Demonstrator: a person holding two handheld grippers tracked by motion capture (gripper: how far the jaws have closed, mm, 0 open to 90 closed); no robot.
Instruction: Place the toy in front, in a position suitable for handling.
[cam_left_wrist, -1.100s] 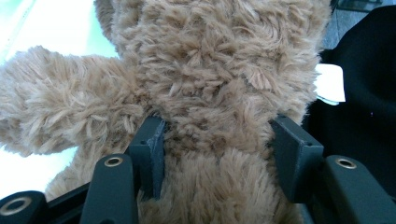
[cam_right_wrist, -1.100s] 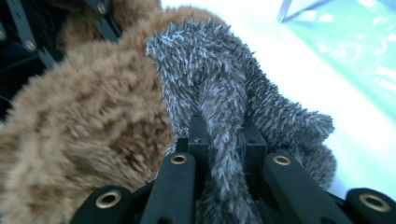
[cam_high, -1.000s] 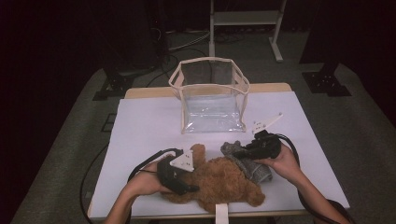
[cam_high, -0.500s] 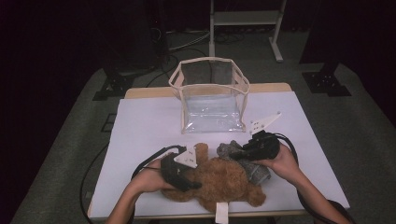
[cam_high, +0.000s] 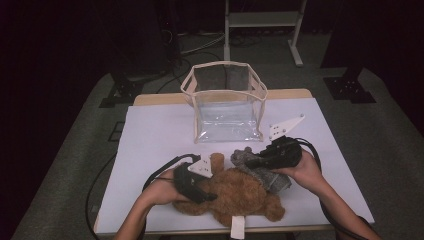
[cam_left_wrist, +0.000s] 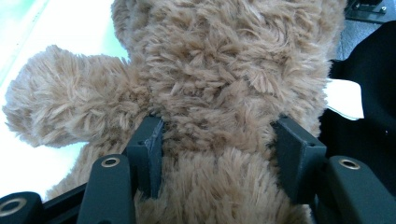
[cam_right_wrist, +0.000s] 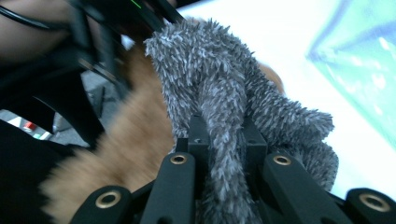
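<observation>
- The brown bear (cam_high: 235, 192) lies flat at the near edge of the bench (cam_high: 160, 135), its long axis running left to right, head end toward the left hand.
- The left gripper (cam_high: 192, 182) sits on the bear's left part; in the left gripper view its jaws stand fairly wide with the bear (cam_left_wrist: 219, 88) pressed between them, fur bulging around each one, so it holds the body across its width.
- The right gripper (cam_high: 272, 156) comes in from the right; in the right gripper view its jaws are narrow, pinching a fold of the grey plush (cam_right_wrist: 224, 107).
- That grey plush (cam_high: 257, 167) lies on the bear's far right side, touching it, its length slanting from far-left to near-right.
- The clear bag (cam_high: 225, 102) stands open-topped straight beyond both toys, toward the far middle of the bench, apart from them.
- My guess is the grey piece goes into the bag first: the right hand is the nearer one to it, and the path leads far and a little left, up over the rim.
- The bear looks pinned down while that happens.
</observation>
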